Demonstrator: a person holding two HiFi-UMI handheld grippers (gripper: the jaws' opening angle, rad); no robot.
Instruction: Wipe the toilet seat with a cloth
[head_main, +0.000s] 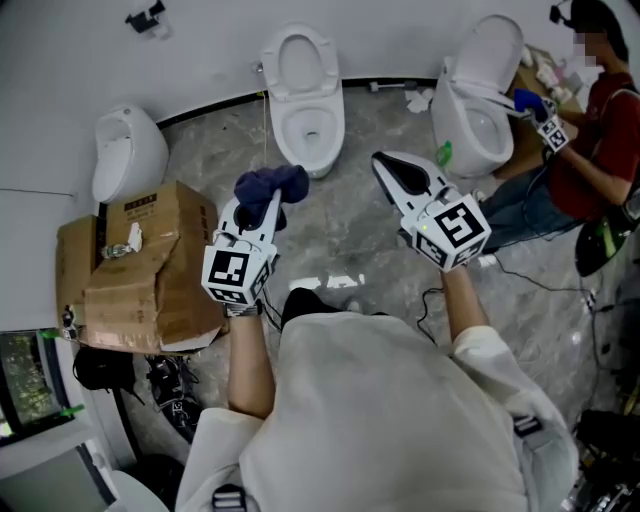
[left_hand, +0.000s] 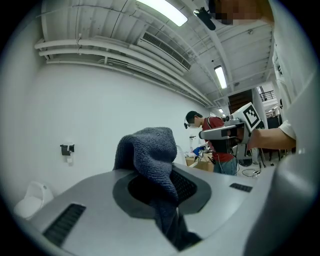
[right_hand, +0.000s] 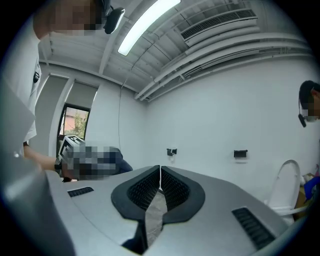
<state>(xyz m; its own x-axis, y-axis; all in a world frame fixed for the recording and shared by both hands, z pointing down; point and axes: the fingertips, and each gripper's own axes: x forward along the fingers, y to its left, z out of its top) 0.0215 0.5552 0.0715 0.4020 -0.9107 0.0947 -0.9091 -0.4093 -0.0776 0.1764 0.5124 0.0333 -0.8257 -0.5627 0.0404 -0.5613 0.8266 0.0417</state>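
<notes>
We have two grippers held out in front of the person, both pointing level toward the white wall. The left gripper (head_main: 258, 212) is clenched on a dark blue cloth (head_main: 272, 184). In the left gripper view the cloth (left_hand: 150, 150) sits pinched between the jaws, bunches up above them in a hump, and a tail runs back down the slot. The right gripper (head_main: 385, 168) is clamped closed with nothing in it. Its own view shows the two ribbed pads (right_hand: 150, 187) pressed together along one thin seam, with no cloth there.

We put the cloth in the air over the grey marbled floor (head_main: 370, 250). It is in front of the middle toilet (head_main: 305, 90) and well apart from it, touching nothing but the gripper. That toilet stands against the wall with its bowl open to the camera.

To the right we see a second toilet (head_main: 478, 110) with its lid raised. Another person (head_main: 600, 130) in a red top is beside it, holding a separate gripper with something blue at the rim. To the left there is a third white fixture (head_main: 125, 150) by the wall, and we cannot tell exactly what it is. A worn cardboard box (head_main: 150, 260) sits just in front of it, near the left gripper.
</notes>
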